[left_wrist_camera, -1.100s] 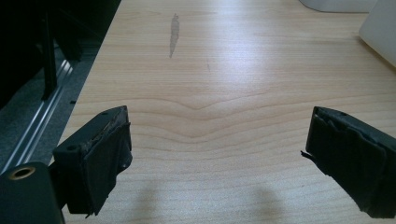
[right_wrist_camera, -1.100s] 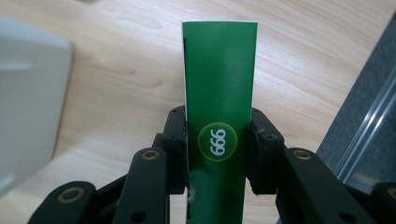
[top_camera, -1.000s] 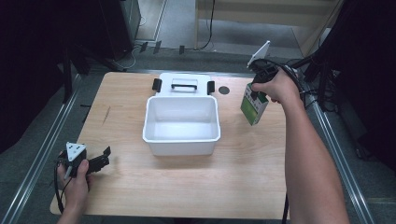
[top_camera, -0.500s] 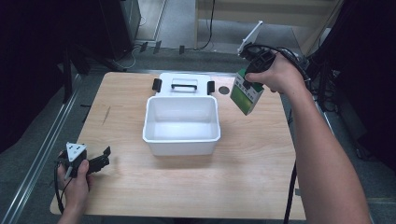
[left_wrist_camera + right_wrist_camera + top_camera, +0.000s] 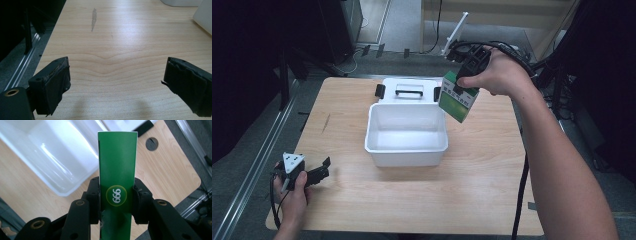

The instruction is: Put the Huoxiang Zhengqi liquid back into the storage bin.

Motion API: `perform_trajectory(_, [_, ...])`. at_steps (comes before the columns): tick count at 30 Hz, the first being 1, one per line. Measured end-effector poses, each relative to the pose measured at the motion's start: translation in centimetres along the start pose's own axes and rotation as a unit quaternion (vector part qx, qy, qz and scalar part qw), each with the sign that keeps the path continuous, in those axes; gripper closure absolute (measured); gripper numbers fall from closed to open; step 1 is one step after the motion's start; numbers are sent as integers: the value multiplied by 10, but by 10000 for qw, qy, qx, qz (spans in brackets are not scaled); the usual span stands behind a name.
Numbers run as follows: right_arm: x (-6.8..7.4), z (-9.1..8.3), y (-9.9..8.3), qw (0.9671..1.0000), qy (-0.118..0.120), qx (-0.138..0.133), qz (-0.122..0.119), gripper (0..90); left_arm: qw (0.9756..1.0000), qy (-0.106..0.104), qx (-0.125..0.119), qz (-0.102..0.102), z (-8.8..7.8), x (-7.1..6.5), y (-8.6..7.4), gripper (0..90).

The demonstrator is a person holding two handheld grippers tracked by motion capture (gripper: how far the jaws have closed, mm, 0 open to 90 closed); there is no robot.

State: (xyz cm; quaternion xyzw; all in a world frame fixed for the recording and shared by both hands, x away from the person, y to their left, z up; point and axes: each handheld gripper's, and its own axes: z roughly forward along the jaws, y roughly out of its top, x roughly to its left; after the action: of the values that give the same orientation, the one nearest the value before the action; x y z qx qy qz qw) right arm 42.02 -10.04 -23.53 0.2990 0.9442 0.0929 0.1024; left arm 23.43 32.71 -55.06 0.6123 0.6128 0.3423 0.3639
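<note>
Your right gripper (image 5: 466,80) clamps a green box (image 5: 458,97) above the white tub's (image 5: 406,150) far right corner. Your left gripper (image 5: 319,170) rests wide open on the table (image 5: 492,190).

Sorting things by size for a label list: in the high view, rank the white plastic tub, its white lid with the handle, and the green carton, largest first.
1. White plastic tub
2. White lid with the handle, partly hidden behind the tub
3. Green carton, lifted nearer the camera yet plainly smallest

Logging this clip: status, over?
Right gripper shut on green box, above bin rim. Left gripper open, idle on table. Nothing in the way.
</note>
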Motion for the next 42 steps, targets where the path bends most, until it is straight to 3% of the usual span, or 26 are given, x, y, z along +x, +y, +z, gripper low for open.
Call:
perform_trajectory(4, [14, -8, 8, 9996, 18, -47, -287, 656, 10000, 0, 11, 7, 0, 0, 0, 70])
perform_trajectory(10, [37, -10, 21, 9957, 95, -88, -915, 655, 10000, -6, 9, 9, 0, 0, 0, 70])
perform_trajectory(15, [46, -7, 27, 9930, 147, -39, -1169, 654, 10000, -12, 8, 8, 0, 0, 0, 70])
perform_trajectory(18, [52, -4, 30, 9887, 222, -50, -1482, 653, 10000, -16, 10, 10, 0, 0, 0, 70])
perform_trajectory(21, [59, 1, 31, 9821, 318, -29, -1856, 652, 10000, -17, 9, 15, 0, 0, 0, 70])
perform_trajectory(22, [59, 1, 31, 9821, 318, -29, -1856, 652, 10000, -17, 9, 15, 0, 0, 0, 70])
perform_trajectory(23, [61, 3, 31, 9791, 352, 5, -2001, 652, 10000, -16, 9, 10, 0, 0, 0, 70])
perform_trajectory(26, [65, 6, 31, 9765, 377, 85, -2121, 653, 10000, -18, 5, 14, 0, 0, 0, 70])
perform_trajectory(27, [65, 8, 31, 9742, 373, 92, -2224, 652, 10000, -17, 5, 9, 0, 0, 0, 70])
perform_trajectory(32, [66, 14, 30, 9720, 386, 162, -2313, 652, 10000, -20, -3, 2, 0, 0, 0, 70])
perform_trajectory(33, [64, 18, 30, 9696, 379, 185, -2410, 652, 10000, -22, -4, 2, 0, 0, 0, 70])
perform_trajectory(39, [63, 25, 29, 9675, 437, 234, -2479, 652, 10000, -26, 5, -6, 0, 0, 0, 70])
perform_trajectory(41, [62, 29, 28, 9645, 498, 220, -2585, 651, 10000, -27, 6, -10, 0, 0, 0, 70])
perform_trajectory(42, [62, 29, 28, 9645, 498, 220, -2585, 651, 10000, -26, 7, -10, 0, 0, 0, 70])
